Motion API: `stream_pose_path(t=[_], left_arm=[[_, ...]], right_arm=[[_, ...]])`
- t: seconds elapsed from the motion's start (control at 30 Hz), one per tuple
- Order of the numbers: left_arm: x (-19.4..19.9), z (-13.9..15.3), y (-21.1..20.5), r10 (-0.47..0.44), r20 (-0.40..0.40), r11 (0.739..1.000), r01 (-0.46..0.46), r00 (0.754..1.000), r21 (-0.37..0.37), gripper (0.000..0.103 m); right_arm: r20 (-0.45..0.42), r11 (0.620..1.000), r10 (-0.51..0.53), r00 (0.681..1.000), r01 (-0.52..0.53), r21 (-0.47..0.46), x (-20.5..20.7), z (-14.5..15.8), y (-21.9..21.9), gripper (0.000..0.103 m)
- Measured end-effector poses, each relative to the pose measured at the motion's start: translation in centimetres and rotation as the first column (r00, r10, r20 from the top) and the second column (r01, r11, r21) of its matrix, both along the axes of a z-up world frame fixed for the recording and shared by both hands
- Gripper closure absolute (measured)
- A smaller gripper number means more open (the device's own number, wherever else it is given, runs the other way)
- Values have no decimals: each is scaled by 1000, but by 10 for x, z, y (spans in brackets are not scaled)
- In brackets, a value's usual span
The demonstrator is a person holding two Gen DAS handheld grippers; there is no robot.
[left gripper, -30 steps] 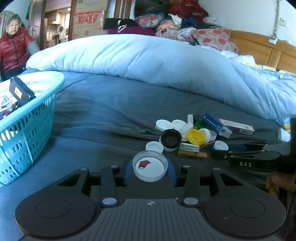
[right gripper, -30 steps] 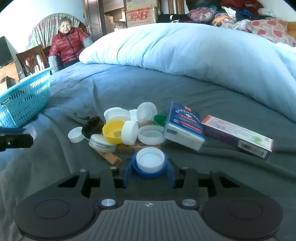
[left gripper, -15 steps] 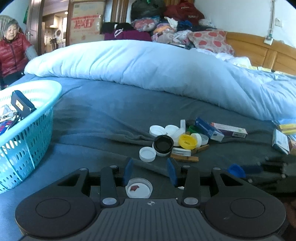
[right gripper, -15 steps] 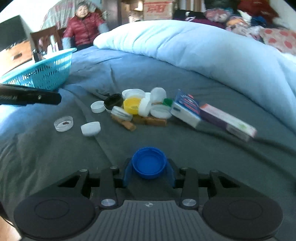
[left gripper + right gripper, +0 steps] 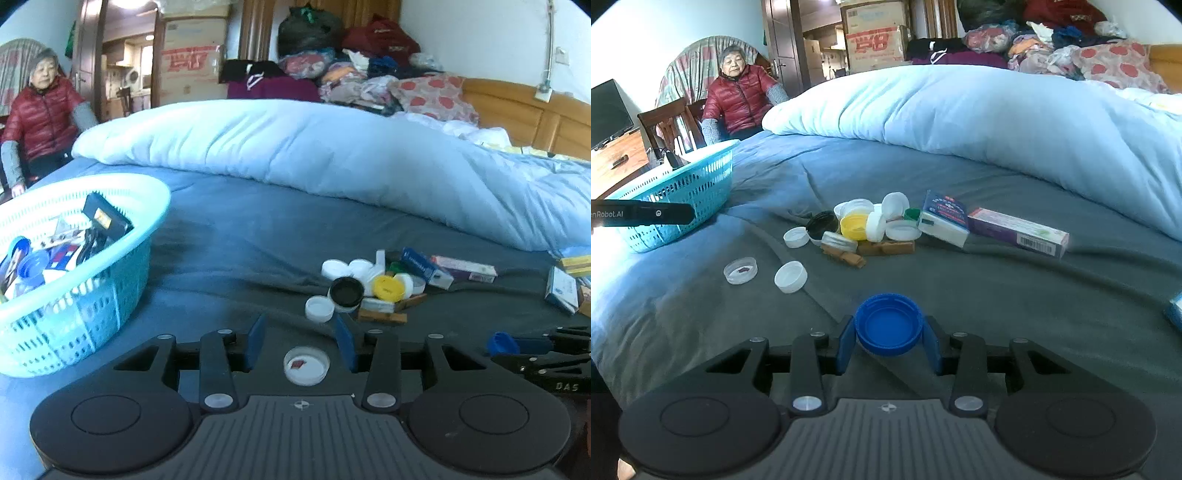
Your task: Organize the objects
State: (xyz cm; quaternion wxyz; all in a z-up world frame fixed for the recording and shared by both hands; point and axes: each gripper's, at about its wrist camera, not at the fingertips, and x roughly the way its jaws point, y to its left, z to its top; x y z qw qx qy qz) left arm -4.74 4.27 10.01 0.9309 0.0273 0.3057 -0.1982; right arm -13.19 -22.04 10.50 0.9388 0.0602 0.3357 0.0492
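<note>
My left gripper (image 5: 300,334) is open above the bed; a clear lid with a red mark (image 5: 306,365) lies on the sheet below, between its fingers, also seen in the right wrist view (image 5: 740,270). My right gripper (image 5: 888,334) is shut on a blue cap (image 5: 888,324), held above the sheet; it shows in the left wrist view (image 5: 503,343). A heap of caps and lids (image 5: 866,223) with a yellow one (image 5: 388,288) and a black one (image 5: 346,291) lies mid-bed. A turquoise basket (image 5: 110,266) with several items stands at left.
Two small boxes (image 5: 1015,230) lie right of the heap, more boxes (image 5: 565,284) at the far right. A loose white cap (image 5: 791,276) lies near the clear lid. A pale blue duvet (image 5: 332,155) spans the back. A person sits beyond the bed's left (image 5: 738,96).
My left gripper opened and let the clear lid fall onto the sheet, then rose. My right gripper lifted the blue cap out from under a white cap and drew back from the heap.
</note>
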Motion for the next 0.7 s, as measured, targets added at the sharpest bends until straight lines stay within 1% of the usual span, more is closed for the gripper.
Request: stream_pose_path(t=[0.2, 0.3, 0.4, 0.47, 0.5, 0.57, 0.7], left_arm=[[1, -19, 5, 5, -37, 1000, -4, 999, 15, 59], [2, -29, 4, -4, -49, 999, 5, 999, 34, 57], [5, -42, 1, -30, -57, 998, 33, 998, 53, 52], [8, -52, -3, -60, -65, 996, 65, 996, 67, 41], [9, -56, -5, -75, -69, 994, 80, 995, 68, 38], [10, -64, -10, -102, -65, 992, 107, 993, 74, 29], [16, -73, -22, -147, -61, 985, 152, 987, 84, 25]], right_arm=[[-4, 1000, -12, 1000, 12, 1, -9, -3, 0, 61], [3, 1000, -15, 1000, 15, 4, -7, -4, -3, 61], [1, 1000, -23, 1000, 23, 8, -7, -6, -6, 61], [-4, 1000, -31, 1000, 31, 7, -6, -8, -7, 61], [-5, 999, -35, 999, 35, 8, -6, -9, -8, 61], [-4, 999, -41, 999, 41, 14, -6, -10, -10, 61], [-8, 999, -45, 999, 45, 21, -4, -12, -11, 61]])
